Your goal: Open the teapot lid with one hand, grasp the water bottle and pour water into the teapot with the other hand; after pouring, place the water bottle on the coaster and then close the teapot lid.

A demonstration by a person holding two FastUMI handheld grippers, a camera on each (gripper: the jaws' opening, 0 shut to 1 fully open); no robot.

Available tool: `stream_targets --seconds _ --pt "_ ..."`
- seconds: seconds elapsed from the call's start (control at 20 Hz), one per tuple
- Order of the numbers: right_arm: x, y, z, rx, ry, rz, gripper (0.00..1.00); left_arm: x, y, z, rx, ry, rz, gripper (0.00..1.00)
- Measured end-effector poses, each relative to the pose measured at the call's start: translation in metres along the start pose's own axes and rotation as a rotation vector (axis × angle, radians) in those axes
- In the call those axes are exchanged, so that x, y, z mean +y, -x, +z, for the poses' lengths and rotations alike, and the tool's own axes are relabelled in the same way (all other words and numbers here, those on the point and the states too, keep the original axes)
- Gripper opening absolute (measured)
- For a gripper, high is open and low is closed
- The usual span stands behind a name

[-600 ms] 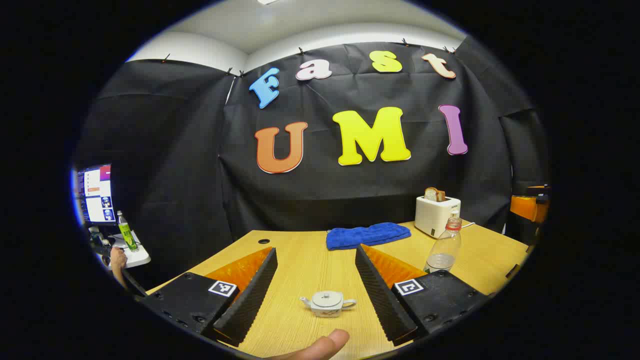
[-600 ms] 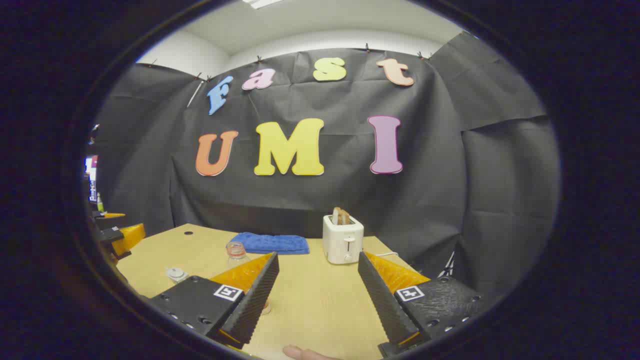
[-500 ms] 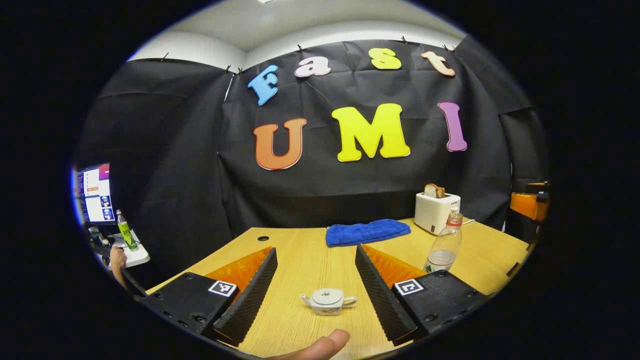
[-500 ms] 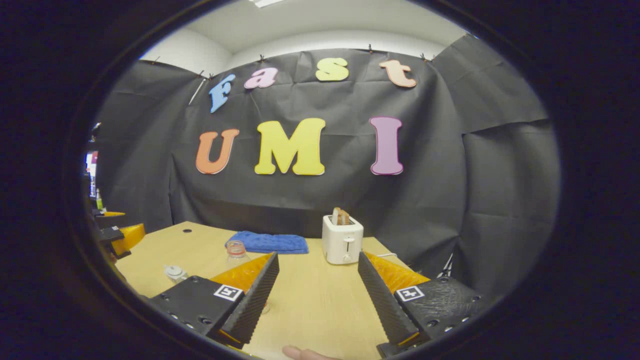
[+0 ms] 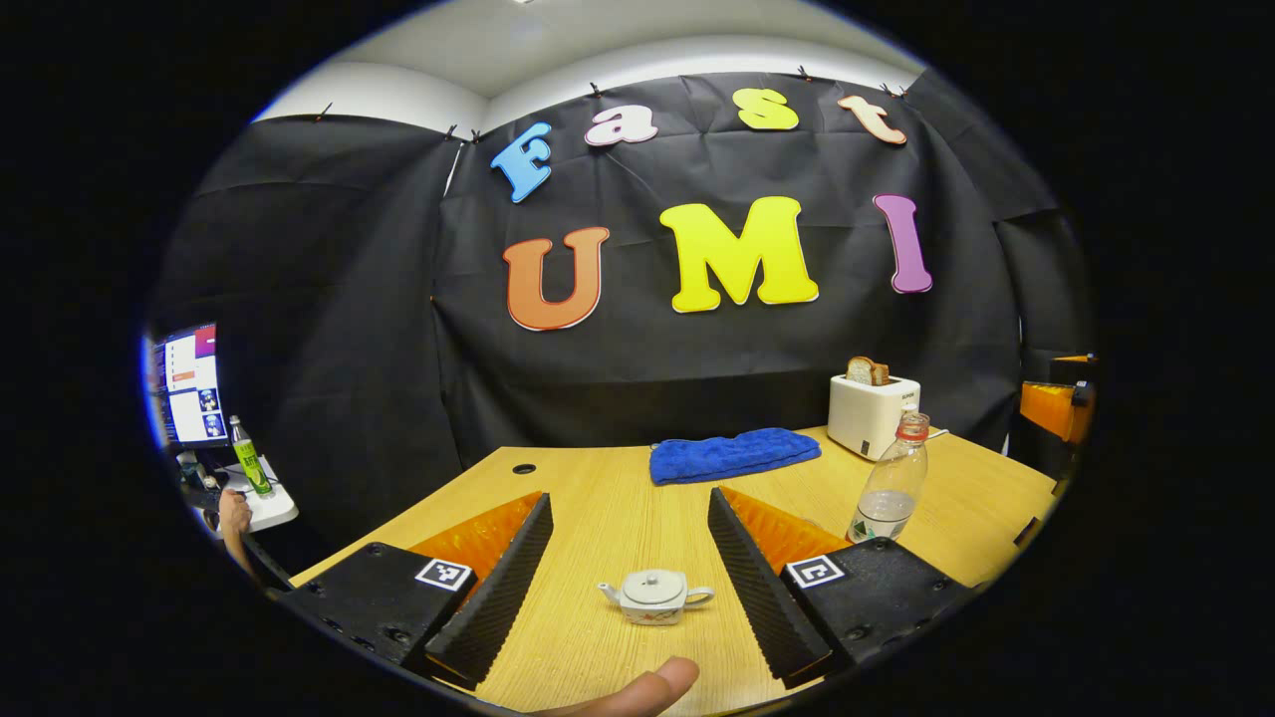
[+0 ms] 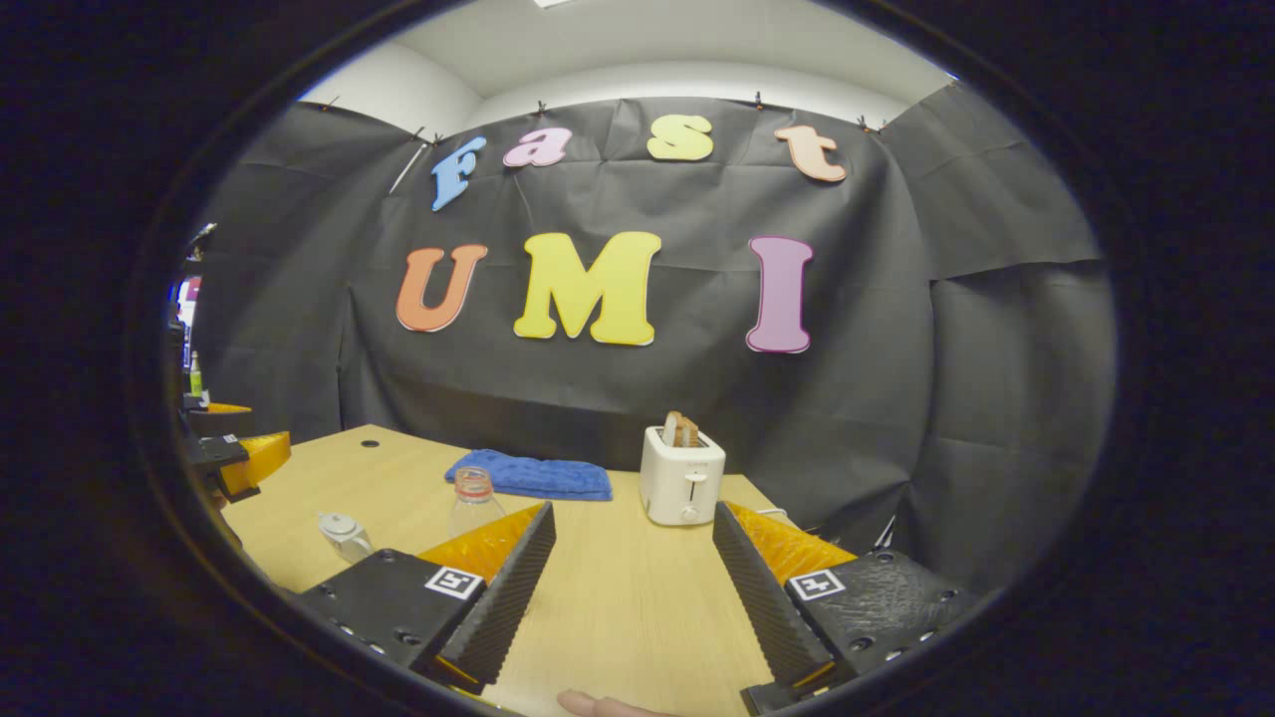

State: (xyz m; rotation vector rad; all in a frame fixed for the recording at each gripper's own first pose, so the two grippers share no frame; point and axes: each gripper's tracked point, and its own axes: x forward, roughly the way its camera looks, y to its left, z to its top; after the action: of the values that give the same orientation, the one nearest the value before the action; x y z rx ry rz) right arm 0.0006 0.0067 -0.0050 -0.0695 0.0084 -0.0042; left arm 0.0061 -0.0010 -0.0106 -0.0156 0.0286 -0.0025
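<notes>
A small white teapot [image 5: 654, 596] with its lid on stands on the wooden table [image 5: 608, 498], low between the fingers of my left gripper [image 5: 628, 501], which is open and holds nothing. To its right stands a clear water bottle [image 5: 890, 483], upright, with a little water in it. My right gripper [image 6: 634, 510] is open and empty over bare table. In the right gripper view the bottle [image 6: 473, 498] and the teapot [image 6: 344, 533] lie off to its left, apart from its fingers.
A white toaster [image 5: 874, 413] with bread and a folded blue towel [image 5: 732, 456] sit at the table's back. The right gripper [image 5: 1056, 408] shows at the far right edge. A monitor [image 5: 189, 383] and a green bottle [image 5: 246, 458] stand beyond the table's left side.
Both grippers stay open. The left view has tipped slightly downward. The right view has shifted a little, so more of the bottle shows beside its left finger.
</notes>
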Motion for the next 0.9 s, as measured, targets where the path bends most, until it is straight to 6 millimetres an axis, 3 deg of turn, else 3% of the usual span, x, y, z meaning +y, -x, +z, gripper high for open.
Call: stream_targets --seconds 0.2,0.55,0.9 --pt "0.001 -0.004 -0.003 0.01 0.017 -0.008 0.95 0.001 -0.012 -0.01 0.021 0.033 -0.012 0.99" --pt "0.006 -0.006 -0.008 0.021 0.053 -0.012 0.96 -0.007 -0.05 -0.067 0.128 0.085 -0.06 0.99" --pt "0.02 -0.014 -0.021 0.056 0.081 0.003 0.95 -0.012 -0.071 -0.095 0.093 0.103 -0.098 0.99"
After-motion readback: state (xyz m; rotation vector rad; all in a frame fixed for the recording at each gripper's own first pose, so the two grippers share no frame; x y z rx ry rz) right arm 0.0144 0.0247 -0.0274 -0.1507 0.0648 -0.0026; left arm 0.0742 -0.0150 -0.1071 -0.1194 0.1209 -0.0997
